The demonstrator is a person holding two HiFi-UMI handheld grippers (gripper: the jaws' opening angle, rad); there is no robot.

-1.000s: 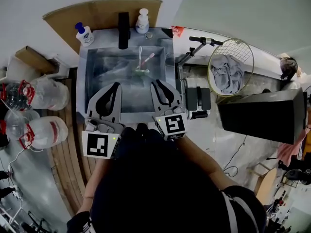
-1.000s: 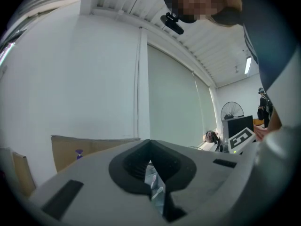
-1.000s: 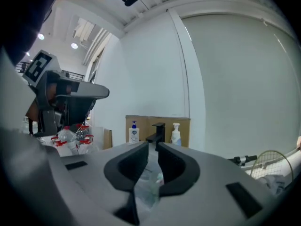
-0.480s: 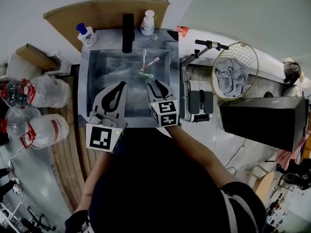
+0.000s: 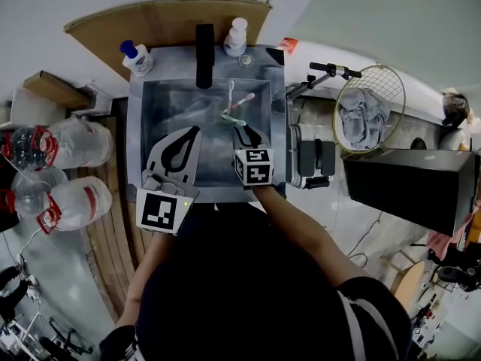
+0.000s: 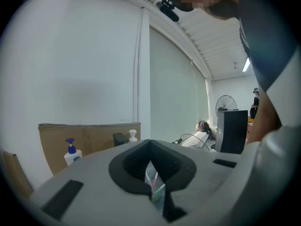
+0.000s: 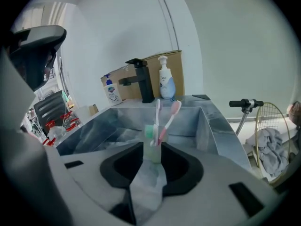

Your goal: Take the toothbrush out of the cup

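Note:
A translucent cup (image 5: 229,117) stands in the steel sink (image 5: 161,100) with a white toothbrush (image 7: 157,110), a pink toothbrush (image 7: 172,113) and a green one (image 7: 149,131) in it. My right gripper (image 5: 249,132) reaches into the sink just short of the cup, open. In the right gripper view the cup (image 7: 152,150) stands right at the tips of the right gripper (image 7: 151,147), untouched. My left gripper (image 5: 194,131) hovers over the sink's left half, its tips together and nothing held. Through the narrow slit in the left gripper (image 6: 150,145) the cup (image 6: 156,192) shows far off.
A black faucet (image 5: 204,45) rises at the sink's back, with a blue-capped pump bottle (image 5: 137,57) and a white bottle (image 5: 236,37) beside it. Large water jugs (image 5: 71,145) stand left. A wire basket with a grey cloth (image 5: 368,115) and a black box (image 5: 409,186) are right.
My right gripper has moved forward into the sink up to the cup and its jaws have spread apart. The left gripper has stayed about where it was.

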